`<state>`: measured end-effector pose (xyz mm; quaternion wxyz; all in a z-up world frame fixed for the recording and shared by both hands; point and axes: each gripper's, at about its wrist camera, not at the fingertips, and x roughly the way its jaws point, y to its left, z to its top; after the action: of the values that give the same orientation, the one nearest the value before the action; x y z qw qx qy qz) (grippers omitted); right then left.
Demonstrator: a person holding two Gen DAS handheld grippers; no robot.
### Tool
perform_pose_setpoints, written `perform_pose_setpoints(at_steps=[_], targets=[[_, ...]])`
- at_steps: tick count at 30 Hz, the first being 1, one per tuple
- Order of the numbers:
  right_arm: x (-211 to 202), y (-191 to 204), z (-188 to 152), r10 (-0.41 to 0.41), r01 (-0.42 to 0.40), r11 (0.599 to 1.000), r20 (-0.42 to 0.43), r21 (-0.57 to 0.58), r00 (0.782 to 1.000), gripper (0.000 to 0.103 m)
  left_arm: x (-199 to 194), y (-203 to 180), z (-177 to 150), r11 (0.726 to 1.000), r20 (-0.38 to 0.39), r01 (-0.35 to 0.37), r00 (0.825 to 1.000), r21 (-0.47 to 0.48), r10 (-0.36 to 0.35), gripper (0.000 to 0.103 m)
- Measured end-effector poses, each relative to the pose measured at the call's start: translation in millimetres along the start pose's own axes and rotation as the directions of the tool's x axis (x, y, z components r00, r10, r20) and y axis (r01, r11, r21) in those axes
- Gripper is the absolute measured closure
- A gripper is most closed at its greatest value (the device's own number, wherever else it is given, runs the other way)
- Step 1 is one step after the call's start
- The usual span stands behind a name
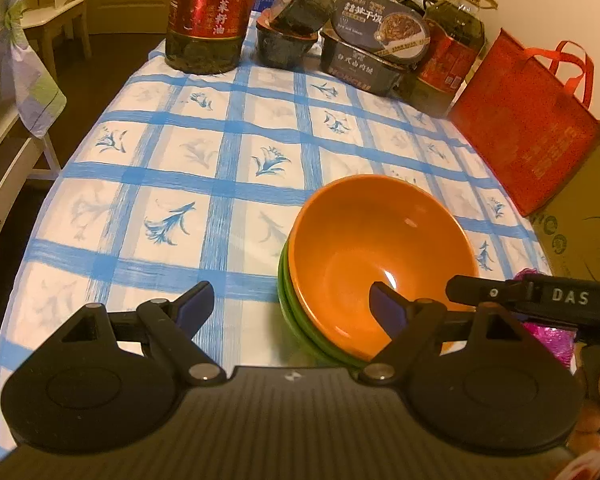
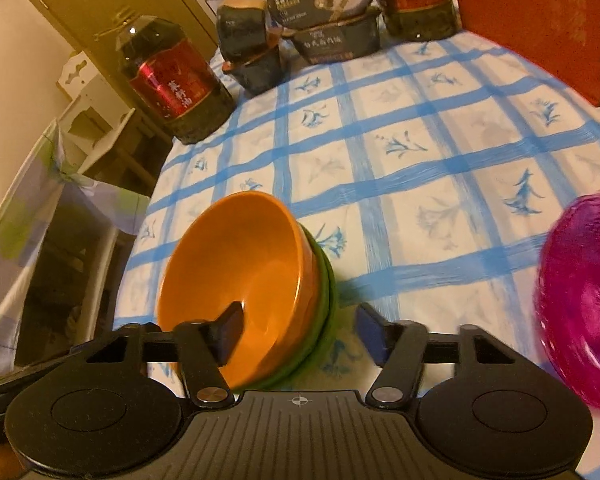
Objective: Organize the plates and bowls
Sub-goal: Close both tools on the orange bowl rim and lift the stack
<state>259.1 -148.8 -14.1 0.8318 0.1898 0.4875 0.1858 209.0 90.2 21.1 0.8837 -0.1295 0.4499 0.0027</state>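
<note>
An orange bowl (image 1: 364, 248) sits nested on top of green bowls (image 1: 286, 292) on the blue-checked tablecloth (image 1: 188, 152). My left gripper (image 1: 292, 304) is open and straddles the stack's left wall: one finger is inside the orange bowl, the other over the cloth. My right gripper (image 2: 300, 332) is open too and straddles the right wall of the orange bowl (image 2: 236, 264) and green bowls (image 2: 328, 292). Its left finger is inside the bowl, and its right finger stands a little clear of the green rim. A pink glass bowl (image 2: 580, 300) rests to the right.
At the far end of the table stand two large oil bottles (image 1: 208, 16), stacked dark food tubs (image 1: 364, 52) and a red bag (image 1: 528, 120). A cardboard box (image 1: 588, 216) is at the right. Beyond the table's left edge is a white chair with a cloth (image 1: 32, 80).
</note>
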Motion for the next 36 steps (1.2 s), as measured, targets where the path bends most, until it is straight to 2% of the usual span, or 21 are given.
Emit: perform_pose_setpoints(at_steps=[2,5,16,26,36], targets=[[8,-5,3,0.005,-0.005,1.000,-0.016,0.009,1.000,0.058,8,0,3,1.000,-0.009,0.002,1.000,0.003,-0.002,0.020],[16,-11,5,0.017,-0.016,0.999,-0.032,0.033,0.999,0.063,17,-1,7,1.000,-0.023,0.008,1.000,0.008,-0.008,0.020],[36,-24,5,0.036,-0.029,0.996,-0.087,0.083,0.996,0.066,41,-1,11,0.999,-0.075,0.030,0.997,0.014,-0.029,0.022],[40,-15,3,0.029,-0.025,0.999,-0.096,0.045,0.995,0.068,51,-1,11,0.999,-0.131,0.053,0.990,0.009,-0.051,0.051],[47,-9,2,-0.005,0.005,1.000,-0.107,-0.005,0.994,0.068,60,4,8,0.998,-0.169,0.065,0.983,-0.011,-0.066,0.065]])
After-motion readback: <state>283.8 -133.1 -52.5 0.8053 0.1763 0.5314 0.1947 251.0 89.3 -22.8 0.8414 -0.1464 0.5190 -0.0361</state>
